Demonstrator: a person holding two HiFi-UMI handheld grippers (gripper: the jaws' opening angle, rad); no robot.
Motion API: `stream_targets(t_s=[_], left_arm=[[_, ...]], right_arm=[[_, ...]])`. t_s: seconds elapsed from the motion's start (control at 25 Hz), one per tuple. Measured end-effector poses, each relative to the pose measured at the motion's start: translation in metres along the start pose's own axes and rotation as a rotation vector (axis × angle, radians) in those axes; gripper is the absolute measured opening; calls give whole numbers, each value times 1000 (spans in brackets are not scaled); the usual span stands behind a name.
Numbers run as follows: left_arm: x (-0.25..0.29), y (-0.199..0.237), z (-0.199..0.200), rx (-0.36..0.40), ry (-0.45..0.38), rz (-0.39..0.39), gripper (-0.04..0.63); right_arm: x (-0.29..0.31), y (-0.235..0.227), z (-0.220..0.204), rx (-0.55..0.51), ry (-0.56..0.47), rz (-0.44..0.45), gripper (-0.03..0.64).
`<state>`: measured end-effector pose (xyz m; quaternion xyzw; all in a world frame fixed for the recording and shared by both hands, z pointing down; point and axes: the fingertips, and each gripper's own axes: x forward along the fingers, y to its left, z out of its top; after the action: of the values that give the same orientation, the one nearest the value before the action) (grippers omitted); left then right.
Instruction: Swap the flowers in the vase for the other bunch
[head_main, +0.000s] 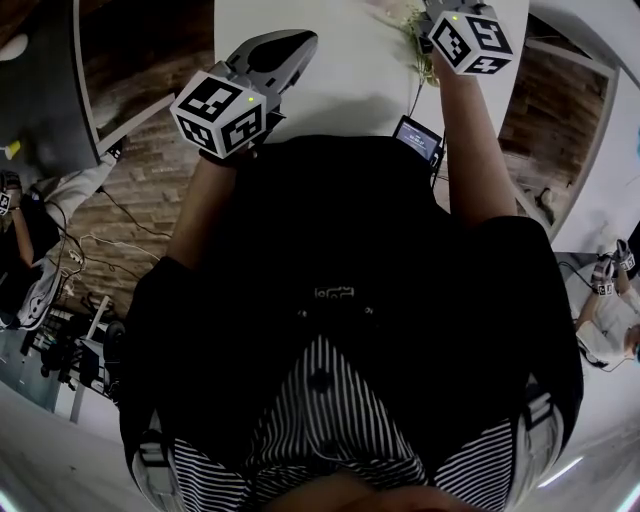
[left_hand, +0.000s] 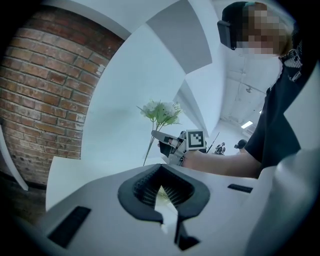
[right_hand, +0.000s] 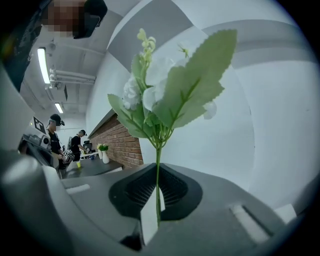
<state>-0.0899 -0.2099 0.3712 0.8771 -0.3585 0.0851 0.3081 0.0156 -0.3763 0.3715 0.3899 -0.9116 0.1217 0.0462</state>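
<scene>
A bunch of white flowers with green leaves (right_hand: 165, 95) stands upright in my right gripper (right_hand: 156, 200), whose jaws are shut on its thin stem. From the left gripper view the same bunch (left_hand: 161, 112) is held up over the white table, its stem hanging below my right gripper (left_hand: 162, 140). In the head view the right gripper's marker cube (head_main: 465, 38) is at the top right, beside the flowers (head_main: 418, 35). My left gripper (left_hand: 166, 210) is shut; nothing clear shows between its pads. It hovers over the table at the upper left (head_main: 290, 45). No vase shows near either gripper.
The white table (head_main: 340, 60) fills the top of the head view, with a small screen device (head_main: 418, 138) and a cable at its near edge. Brick floor (head_main: 130, 190) lies to either side. Far off, people stand at a dark table with a white vase of flowers (right_hand: 104, 152).
</scene>
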Motion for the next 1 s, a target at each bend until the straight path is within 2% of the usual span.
stream_targets(t_s=[0.12, 0.32, 0.64, 0.8, 0.84, 0.92, 1.0], left_arm=[[3, 7, 2, -4, 4, 0, 8], [4, 7, -1, -1, 10, 3, 8], [-3, 9, -7, -4, 2, 8, 8], [-1, 3, -7, 0, 4, 9, 8], [-2, 3, -7, 0, 4, 8, 8], [-6, 4, -7, 0, 0, 9, 7], [-8, 4, -7, 1, -2, 9, 8]], right_arm=[[5, -5, -15, -18, 16, -18, 12], [1, -8, -52, 9, 36, -26, 14], [-2, -5, -108, 15, 133, -47, 27], [-4, -6, -131, 29, 211, -19, 86], [-4, -4, -136, 38, 235, -5, 115], [-2, 0, -147, 62, 289, 36, 227], [-6, 2, -156, 71, 329, 67, 253]])
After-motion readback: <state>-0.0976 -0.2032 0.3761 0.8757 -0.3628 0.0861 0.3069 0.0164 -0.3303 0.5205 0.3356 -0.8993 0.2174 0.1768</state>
